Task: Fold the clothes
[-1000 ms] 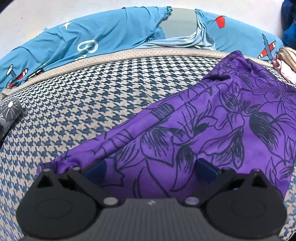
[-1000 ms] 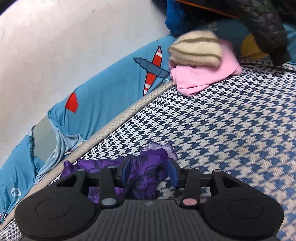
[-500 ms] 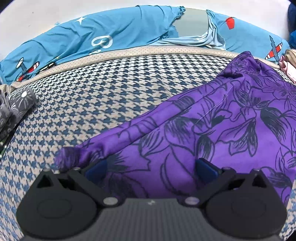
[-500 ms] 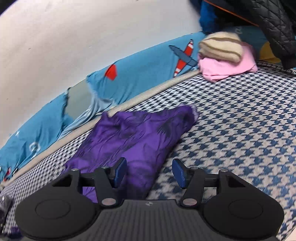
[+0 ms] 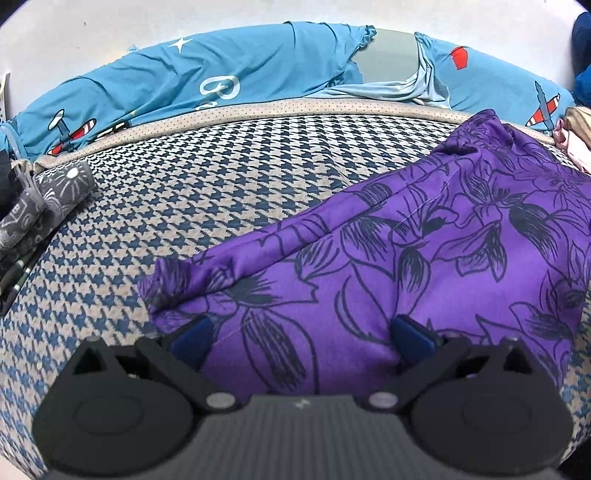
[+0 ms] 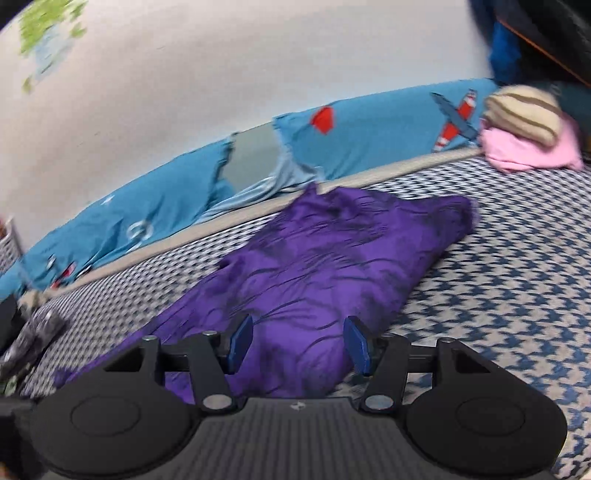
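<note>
Both grippers, left (image 5: 301, 338) and right (image 6: 298, 341), hold jaws apart over the purple garment (image 5: 424, 258).

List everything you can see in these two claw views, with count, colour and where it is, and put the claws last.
garment: one, purple with dark flower print, spread on the cover, under both claws
cover: one, blue and beige houndstooth, over the whole surface
sheet: one, blue with planes and stars, along the wall behind
pink cloth: one, folded, far right by the sheet
striped cloth: one, cream with brown stripes, on top of the pink cloth
grey cloth: one, grey with white pattern, left edge
dark jacket: one, black, top right corner
wall: white, behind
left claw: black with blue pads, open over the garment
right claw: black with blue pads, open over the garment
</note>
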`<state>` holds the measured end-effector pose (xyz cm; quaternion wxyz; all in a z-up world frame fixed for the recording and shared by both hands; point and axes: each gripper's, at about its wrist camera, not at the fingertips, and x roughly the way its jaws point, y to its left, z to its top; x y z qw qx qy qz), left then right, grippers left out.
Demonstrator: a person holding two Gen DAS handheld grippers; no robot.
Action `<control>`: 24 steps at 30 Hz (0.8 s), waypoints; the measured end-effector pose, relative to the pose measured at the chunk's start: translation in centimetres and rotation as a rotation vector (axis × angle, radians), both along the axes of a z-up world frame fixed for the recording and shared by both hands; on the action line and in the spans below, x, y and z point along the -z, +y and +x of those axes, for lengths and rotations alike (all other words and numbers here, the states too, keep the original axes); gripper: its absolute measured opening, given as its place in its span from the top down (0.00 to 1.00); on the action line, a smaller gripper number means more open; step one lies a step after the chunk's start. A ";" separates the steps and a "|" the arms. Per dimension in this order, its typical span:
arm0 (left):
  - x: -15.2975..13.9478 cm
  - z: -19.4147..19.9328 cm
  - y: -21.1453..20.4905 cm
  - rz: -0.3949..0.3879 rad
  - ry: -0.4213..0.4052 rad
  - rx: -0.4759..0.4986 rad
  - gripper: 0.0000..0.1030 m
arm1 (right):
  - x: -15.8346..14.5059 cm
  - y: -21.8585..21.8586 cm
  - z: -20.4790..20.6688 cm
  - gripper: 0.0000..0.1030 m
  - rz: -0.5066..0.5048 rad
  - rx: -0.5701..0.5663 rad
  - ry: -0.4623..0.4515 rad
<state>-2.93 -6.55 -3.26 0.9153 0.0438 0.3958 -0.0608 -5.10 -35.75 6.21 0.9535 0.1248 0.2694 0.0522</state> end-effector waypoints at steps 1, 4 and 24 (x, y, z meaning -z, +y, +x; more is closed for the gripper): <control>0.0 -0.2 0.1 -0.001 -0.002 -0.003 0.00 | 0.1 0.6 -0.2 0.48 -0.012 -0.024 -0.002; -0.1 -0.7 0.2 -0.003 -0.008 -0.014 0.00 | 0.6 2.0 -0.6 0.48 -0.040 -0.070 0.002; 0.1 -1.9 6.5 -0.038 0.033 -0.256 0.00 | 4.7 11.0 -4.5 0.43 -0.285 -0.351 0.034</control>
